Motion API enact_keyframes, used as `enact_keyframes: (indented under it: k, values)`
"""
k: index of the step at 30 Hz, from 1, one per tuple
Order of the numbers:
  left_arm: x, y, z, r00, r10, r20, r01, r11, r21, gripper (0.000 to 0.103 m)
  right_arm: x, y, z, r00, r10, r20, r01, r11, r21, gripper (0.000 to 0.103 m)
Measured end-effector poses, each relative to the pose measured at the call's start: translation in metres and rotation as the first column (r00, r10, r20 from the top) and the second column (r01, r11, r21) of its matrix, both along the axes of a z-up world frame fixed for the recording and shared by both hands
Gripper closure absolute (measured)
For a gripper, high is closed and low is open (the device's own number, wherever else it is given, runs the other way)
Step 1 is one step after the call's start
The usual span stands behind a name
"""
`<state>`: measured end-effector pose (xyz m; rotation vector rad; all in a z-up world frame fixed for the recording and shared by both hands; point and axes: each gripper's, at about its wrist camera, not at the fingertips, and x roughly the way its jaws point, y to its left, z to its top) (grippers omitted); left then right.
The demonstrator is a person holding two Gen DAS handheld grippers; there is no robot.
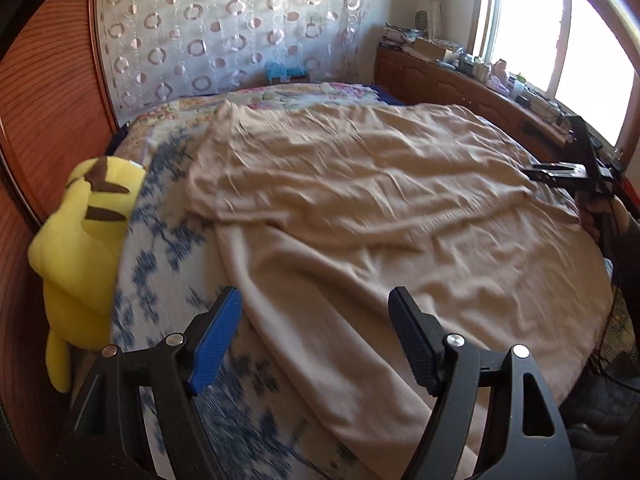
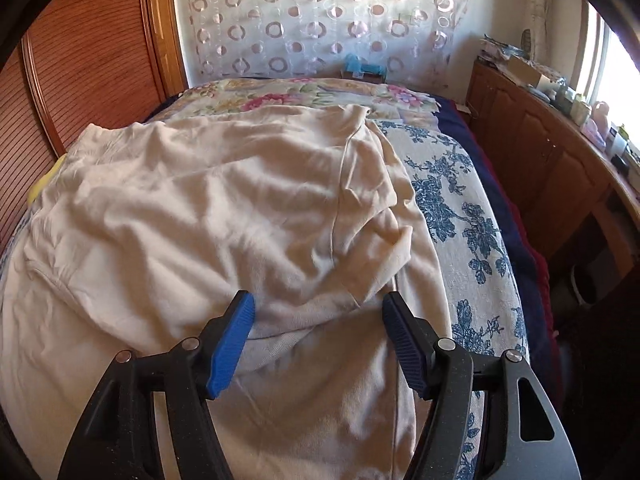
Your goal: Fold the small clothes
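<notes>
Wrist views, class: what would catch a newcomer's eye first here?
The beige garment sprawls crumpled across the blue-flowered bedspread, filling both views. A yellow plush toy sits at the bed's left edge against the wooden wardrobe. Both the left gripper and right gripper are open above the cloth.

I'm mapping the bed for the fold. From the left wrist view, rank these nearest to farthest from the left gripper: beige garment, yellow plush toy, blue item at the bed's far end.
1. Beige garment: directly under and ahead of the open left gripper.
2. Yellow plush toy: off to the left, at the bed's edge.
3. Blue item: far end, against the curtain.
</notes>
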<state>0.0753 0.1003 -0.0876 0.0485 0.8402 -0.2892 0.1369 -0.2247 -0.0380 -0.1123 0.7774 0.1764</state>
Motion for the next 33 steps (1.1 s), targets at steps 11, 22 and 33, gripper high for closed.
enact_keyframes:
  k: [11, 22, 33]
  values:
    - [-0.043, 0.006, -0.024, 0.998, 0.022, -0.06, -0.025, 0.998, -0.052, 0.066, -0.013, 0.006, 0.002, 1.0, -0.009, 0.016, 0.01, 1.0, -0.017, 0.034]
    - [-0.061, 0.041, -0.004, 0.993, 0.114, 0.015, -0.114, 0.993, -0.037, 0.1, -0.014, 0.006, -0.007, 1.0, -0.009, 0.016, 0.009, 1.0, -0.017, 0.034]
    - [-0.056, 0.033, -0.006, 0.997, 0.078, -0.013, -0.079, 0.99, -0.115, 0.059, -0.014, 0.005, -0.006, 1.0, -0.008, 0.016, 0.008, 1.0, -0.018, 0.033]
